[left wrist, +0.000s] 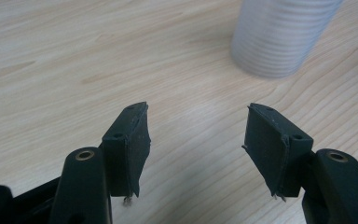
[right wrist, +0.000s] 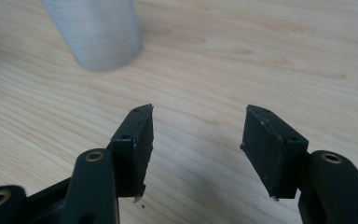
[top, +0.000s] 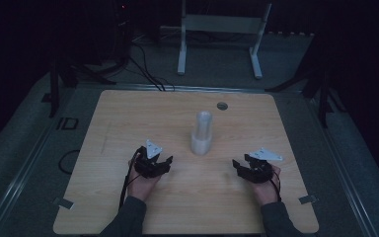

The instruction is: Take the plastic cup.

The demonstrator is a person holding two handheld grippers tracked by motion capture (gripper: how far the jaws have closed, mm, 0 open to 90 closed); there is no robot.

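White ribbed cylinder (top: 202,133) upright near middle of wooden table (top: 128,123), narrower upper part on wider base, between both grippers and slightly beyond them

Left gripper (top: 164,160) low over tabletop, left of cylinder, well apart from it; pads spread, bare wood in gap, nothing pinched

Right gripper (top: 241,163) mirrored on right side, also clear of cylinder; pads spread likewise, nothing held

Seen blurred at top right in left gripper view, top left in right gripper view

Small round grommet (top: 221,105) near far table edge behind cylinder
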